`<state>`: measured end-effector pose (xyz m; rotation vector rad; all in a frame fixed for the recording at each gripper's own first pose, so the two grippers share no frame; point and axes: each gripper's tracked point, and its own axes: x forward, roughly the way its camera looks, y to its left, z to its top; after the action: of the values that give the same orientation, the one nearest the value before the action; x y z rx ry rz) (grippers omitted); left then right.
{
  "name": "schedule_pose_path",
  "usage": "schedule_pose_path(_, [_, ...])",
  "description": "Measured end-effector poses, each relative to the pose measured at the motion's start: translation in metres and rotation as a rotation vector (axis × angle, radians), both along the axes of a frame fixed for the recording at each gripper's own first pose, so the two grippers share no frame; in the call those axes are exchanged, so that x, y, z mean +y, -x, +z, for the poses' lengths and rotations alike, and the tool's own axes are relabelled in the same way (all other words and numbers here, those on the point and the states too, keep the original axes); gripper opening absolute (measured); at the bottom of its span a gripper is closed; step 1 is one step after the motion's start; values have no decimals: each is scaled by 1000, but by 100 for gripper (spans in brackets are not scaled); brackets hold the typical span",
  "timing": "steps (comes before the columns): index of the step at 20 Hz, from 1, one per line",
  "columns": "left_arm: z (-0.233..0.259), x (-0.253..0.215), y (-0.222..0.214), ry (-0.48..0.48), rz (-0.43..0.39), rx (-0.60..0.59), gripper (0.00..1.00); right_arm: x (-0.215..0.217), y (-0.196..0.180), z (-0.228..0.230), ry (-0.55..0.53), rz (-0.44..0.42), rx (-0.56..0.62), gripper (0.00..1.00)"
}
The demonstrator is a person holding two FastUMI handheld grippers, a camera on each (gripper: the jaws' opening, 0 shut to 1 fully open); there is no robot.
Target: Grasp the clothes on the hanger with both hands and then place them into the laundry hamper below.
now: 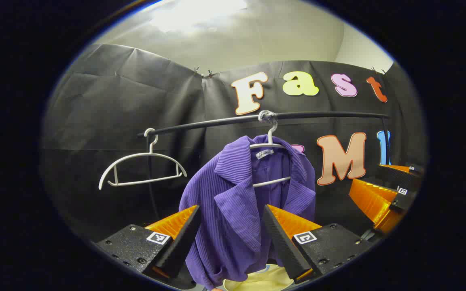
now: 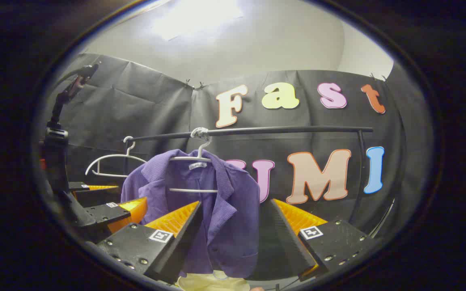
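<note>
Black rail (image 1: 318, 115) running level across the booth, with a post down its right end. Hung on it: a white hanger (image 1: 271, 161) carrying a purple jacket (image 1: 237, 210), hook wrapped in something pale, perhaps tape. Farther left, a bare white hanger (image 1: 142, 169), well apart from the jacket.

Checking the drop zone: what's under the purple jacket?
Below the jacket hem a pale yellow surface shows, seen also in the right gripper view, likely the hamper. Its rim and inside are cut off by the frame edge and covered by the jacket and gripper fingers.
</note>
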<state>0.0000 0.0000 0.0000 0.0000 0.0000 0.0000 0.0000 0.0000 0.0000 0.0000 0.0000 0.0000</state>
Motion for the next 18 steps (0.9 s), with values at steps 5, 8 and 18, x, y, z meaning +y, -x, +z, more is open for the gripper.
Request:
schedule_pose_path(5, [-6, -7, -4, -10, -10, 10, 93, 1, -7, -1, 5, 12, 3, 98])
schedule_pose_path(8, [-9, -13, -6, -9, -17, 18, 95, -3, -8, 1, 6, 10, 5, 98])
schedule_pose_path(18, [-14, -21, -7, 1, -9, 33, 95, -9, -6, 0, 31, 5, 6, 98])
